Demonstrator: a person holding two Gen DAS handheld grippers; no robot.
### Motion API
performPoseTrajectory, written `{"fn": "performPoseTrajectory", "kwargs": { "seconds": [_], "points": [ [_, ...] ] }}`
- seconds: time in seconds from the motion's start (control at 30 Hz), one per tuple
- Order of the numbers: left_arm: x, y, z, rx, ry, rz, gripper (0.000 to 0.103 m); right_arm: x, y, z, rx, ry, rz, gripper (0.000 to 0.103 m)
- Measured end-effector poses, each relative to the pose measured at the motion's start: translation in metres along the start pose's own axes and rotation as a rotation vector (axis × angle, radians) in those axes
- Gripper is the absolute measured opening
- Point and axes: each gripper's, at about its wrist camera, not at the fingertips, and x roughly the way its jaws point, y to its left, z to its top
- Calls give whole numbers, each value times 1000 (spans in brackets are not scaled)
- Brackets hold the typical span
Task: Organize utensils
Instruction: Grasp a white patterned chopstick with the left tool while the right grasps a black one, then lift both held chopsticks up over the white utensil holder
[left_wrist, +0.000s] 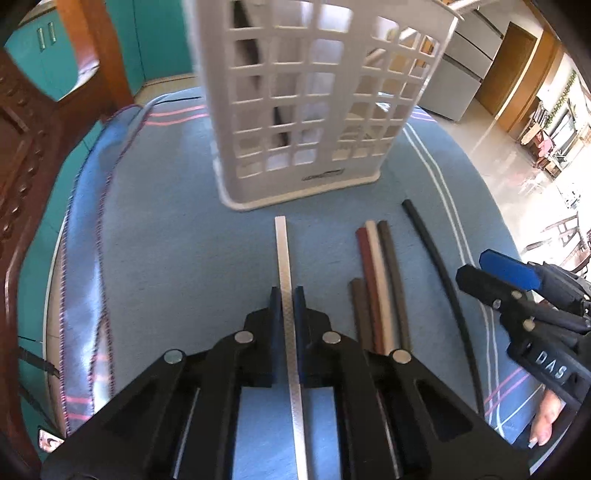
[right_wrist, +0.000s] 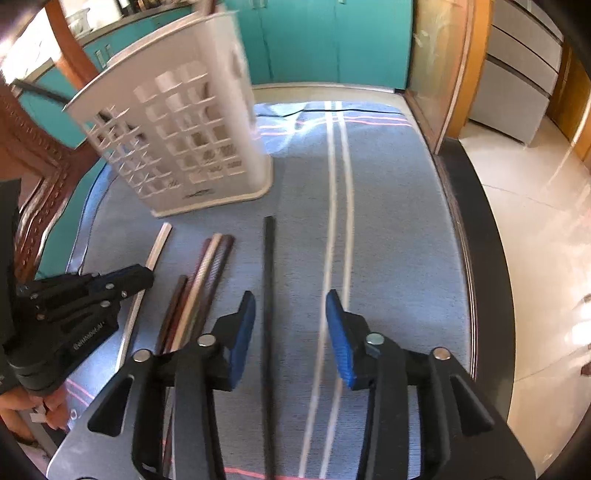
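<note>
Tabletop covered by blue striped cloth (right_wrist: 388, 221); white lattice basket (left_wrist: 306, 110) stands on it ahead of the left fingers; silver chopstick (left_wrist: 282, 251) between them; brown and cream chopsticks (left_wrist: 376, 280) just right; black chopstick (right_wrist: 269, 295) between right fingers.

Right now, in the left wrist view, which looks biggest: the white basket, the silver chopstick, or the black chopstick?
1. White basket, biggest.
2. Silver chopstick and black chopstick: similar in length; the left tool grips the silver one close to the camera, so unranked.
</note>
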Motion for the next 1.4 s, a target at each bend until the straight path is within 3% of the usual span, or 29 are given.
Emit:
{"fn": "performPoseTrajectory", "kwargs": {
  "seconds": [0.1, 0.23, 0.33, 0.37, 0.4, 0.43, 0.47, 0.5, 0.67, 0.9, 1.0, 1.2, 1.23, 1.33, 1.4],
  "points": [
    [-2, 6, -3, 7, 7, 12, 12, 12, 13, -1, -36, 30, -20, 42],
    [-3, -5, -7, 51, 7, 52, 35, 23, 21, -1, -64, 48, -70, 42],
    [5, -26, -1, 73, -5, 86, 35, 25, 26, -2, -85, 40, -95, 42],
    [1, -28, -3, 70, -7, 84, 32, 25, 27, -2, -88, 40, -96, 41],
    [1, -28, -4, 67, -10, 77, 27, 25, 28, -2, -89, 37, -86, 33],
    [1, -29, -4, 62, -14, 77, 16, 24, 28, -2, -89, 34, -74, 26],
    [-2, -31, -8, 61, -19, 86, 8, 23, 28, -3, -90, 32, -55, 12],
    [-2, -31, -8, 61, -23, 92, 8, 23, 28, -3, -89, 32, -30, 6],
    [-13, -29, 3, 32, -83, 74, 7, 6, 28, -2, -87, -21, 22, 6],
    [-105, -29, 7, 37, -297, 16, 7, -83, 13, 6, -83, -235, 190, 6],
    [-159, -23, 11, 13, -420, -42, 7, -117, 8, 7, -81, -311, 234, 6],
    [-267, -14, 27, -61, -759, -109, 7, -186, 12, 22, -99, -467, 319, 6],
    [-281, -11, 31, -88, -832, -105, 7, -201, 14, 27, -105, -506, 324, 6],
    [-298, -10, 40, -147, -945, -43, 7, -227, 17, 46, -104, -600, 321, 6],
    [-285, -7, 49, -146, -960, -10, 7, -241, 17, 59, -79, -671, 305, 6]
  ]
}}
